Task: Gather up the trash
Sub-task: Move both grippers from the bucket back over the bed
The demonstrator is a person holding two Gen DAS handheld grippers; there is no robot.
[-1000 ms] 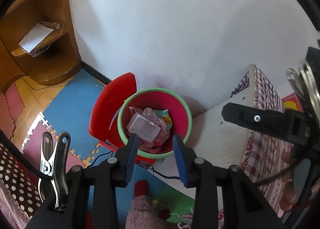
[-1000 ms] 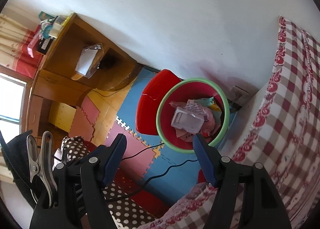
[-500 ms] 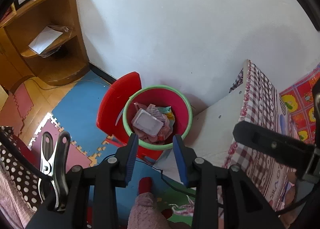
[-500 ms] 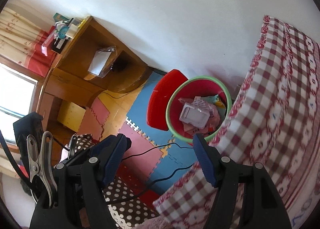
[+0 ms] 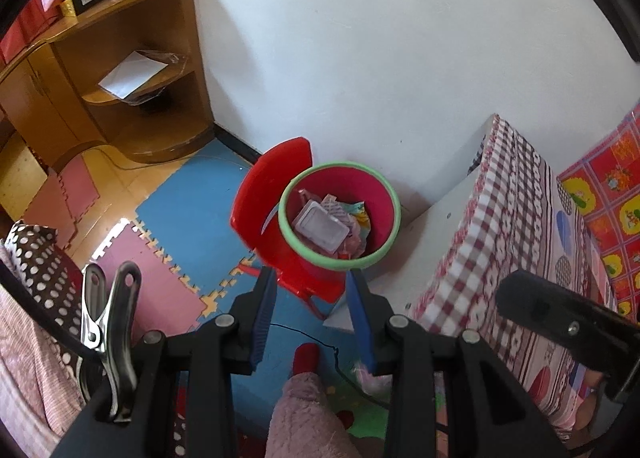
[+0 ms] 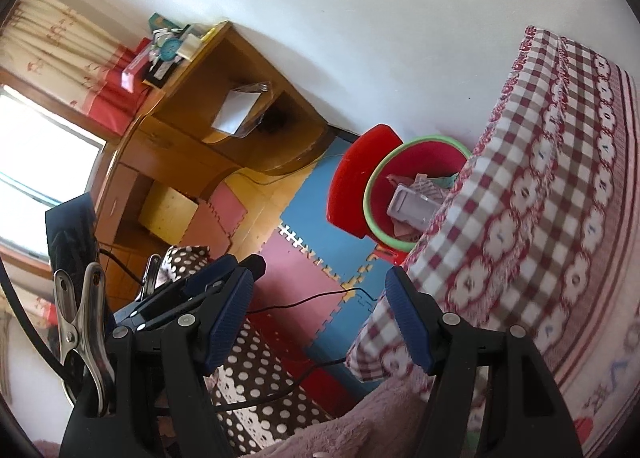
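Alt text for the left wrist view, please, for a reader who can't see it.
A round red plastic bin with a green rim, full of wrappers and a clear plastic tray, stands on the floor against a white wall, framed between the left claw, which is empty. A red plastic chair stands beside the bin.

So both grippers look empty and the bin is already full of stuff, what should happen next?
Probably swing toward the bed to look for more trash. Both the left hand-held gripper and the right hand-held gripper stand open with nothing between them, and the bin already holds wrappers and a clear tray.
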